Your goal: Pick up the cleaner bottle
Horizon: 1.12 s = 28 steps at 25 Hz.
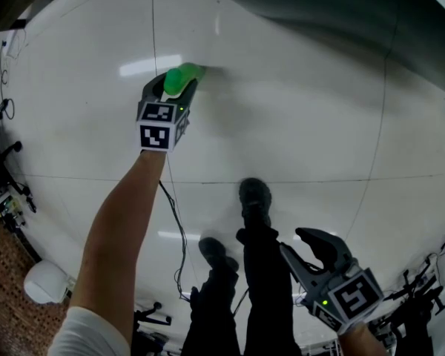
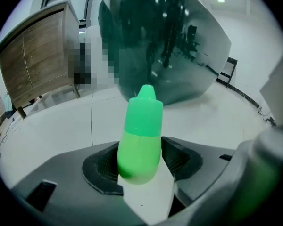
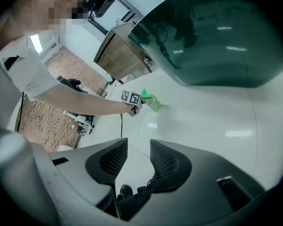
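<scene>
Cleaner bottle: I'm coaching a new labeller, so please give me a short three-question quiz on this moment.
1. True or false: the right hand-held gripper holds the cleaner bottle.
2. What colour is the bottle? A red, B green, C blue.
3. Fill in: the bottle is between the jaws of the ___ hand-held gripper.
Key: 1 false, its jaws are apart and empty; 2 B; 3 the left hand-held gripper.

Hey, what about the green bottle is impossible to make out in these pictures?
Head view: the left gripper covers most of the green bottle.
Right gripper view: the bottle is too small and far for detail.
Left gripper view: the bottle is blurred close up; no label can be read.
</scene>
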{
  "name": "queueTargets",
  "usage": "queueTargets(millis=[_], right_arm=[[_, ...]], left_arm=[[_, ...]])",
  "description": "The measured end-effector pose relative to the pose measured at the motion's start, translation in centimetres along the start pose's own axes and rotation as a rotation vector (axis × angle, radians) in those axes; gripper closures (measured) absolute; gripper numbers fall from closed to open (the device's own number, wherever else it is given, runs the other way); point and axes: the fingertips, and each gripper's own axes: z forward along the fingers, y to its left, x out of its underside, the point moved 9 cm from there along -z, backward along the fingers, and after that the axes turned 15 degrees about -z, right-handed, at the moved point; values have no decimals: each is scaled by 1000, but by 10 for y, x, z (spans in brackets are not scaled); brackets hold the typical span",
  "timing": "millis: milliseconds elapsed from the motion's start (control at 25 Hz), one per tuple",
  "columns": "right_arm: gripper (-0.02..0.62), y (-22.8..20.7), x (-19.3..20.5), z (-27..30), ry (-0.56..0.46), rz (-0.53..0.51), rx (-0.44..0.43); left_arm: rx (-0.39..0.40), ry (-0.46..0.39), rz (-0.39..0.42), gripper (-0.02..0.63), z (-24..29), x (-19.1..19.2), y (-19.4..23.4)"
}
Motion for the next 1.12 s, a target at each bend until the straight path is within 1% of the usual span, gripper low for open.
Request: queueTargets(millis=[240,400,680,840,920,1040,1120], right_arm=[[440,-4,3,2,17,-6,5],[440,-6,4,3,17,-6,3],[440,-4,4,7,25,6,4],[440,-6,3,9,27,23,4],[440,-7,3,9,20,15,5],[440,-7,4,9,14,11,7],[440,-7,4,8,14,14,9]], left_arm=[[-7,-7,19,356,16,-4,-3],[-10,-1,17,356,25,-4,-4],[-30,-8,40,367,26,-5,0],[-41,-9,31,379,27,-5,0],[-44,-6,37,391,27,-4,-2],[-56,13,72,422,28,-3,-4],[-62,21,82,430,28,-2,-4]])
